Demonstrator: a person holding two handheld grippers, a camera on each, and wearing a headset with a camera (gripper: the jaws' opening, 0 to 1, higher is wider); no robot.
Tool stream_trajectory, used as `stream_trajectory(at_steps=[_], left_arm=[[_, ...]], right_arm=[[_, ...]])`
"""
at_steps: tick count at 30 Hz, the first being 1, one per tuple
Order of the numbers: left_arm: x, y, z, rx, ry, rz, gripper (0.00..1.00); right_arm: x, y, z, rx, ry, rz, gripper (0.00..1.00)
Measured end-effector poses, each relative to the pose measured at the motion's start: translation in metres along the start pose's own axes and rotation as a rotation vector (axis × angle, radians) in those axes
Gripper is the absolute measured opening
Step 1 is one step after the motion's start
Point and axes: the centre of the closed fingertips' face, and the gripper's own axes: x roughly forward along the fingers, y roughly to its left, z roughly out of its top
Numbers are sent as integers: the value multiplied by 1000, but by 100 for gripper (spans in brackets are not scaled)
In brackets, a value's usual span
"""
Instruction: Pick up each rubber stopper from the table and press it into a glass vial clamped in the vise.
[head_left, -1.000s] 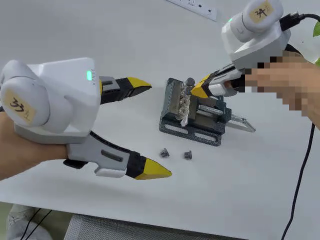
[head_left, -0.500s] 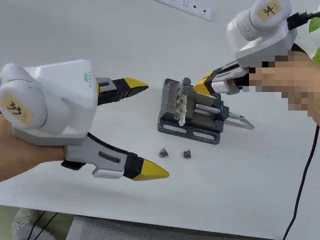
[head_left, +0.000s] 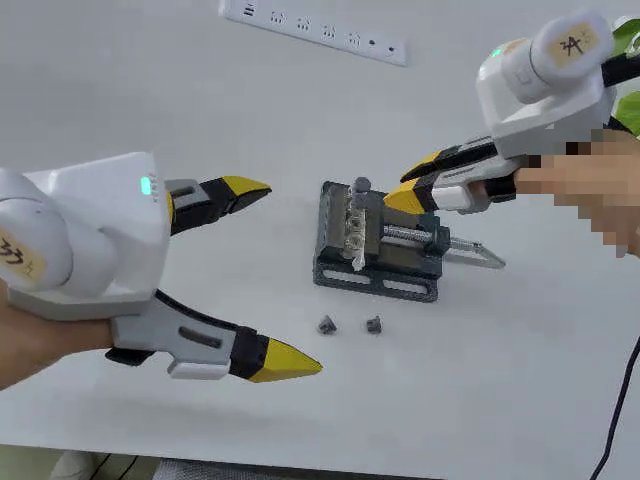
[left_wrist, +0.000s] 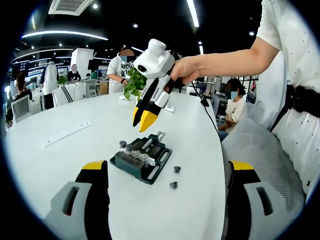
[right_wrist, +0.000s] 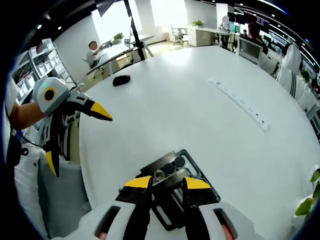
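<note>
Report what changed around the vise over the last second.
The right gripper, jaws slightly apart and empty, has drawn back from the stopper that sits on the vial in the vise. Unchanged: the left gripper hovers wide open off to the side, and two loose stoppers lie on the table before the vise.

Vise (head_left: 380, 283): dark matt metal, bright steel screw (head_left: 405, 235). Table (head_left: 480, 380): smooth white, low sheen. Stoppers (head_left: 327, 324): dull grey rubber. Vials (head_left: 355, 225): clear glass.
</note>
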Motion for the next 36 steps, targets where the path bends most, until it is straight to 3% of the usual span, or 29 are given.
stream_trajectory(at_steps=[10, 21, 36], left_arm=[[-10, 6, 0, 9, 26, 36, 99], [-15, 2, 0, 23, 65, 56, 99], [-12, -6, -6, 32, 107, 57, 99]], right_arm=[[-16, 11, -14, -42, -74, 11, 40], [-36, 26, -44, -86, -160, 42, 59], [-52, 50, -81, -111, -305, 78, 72]])
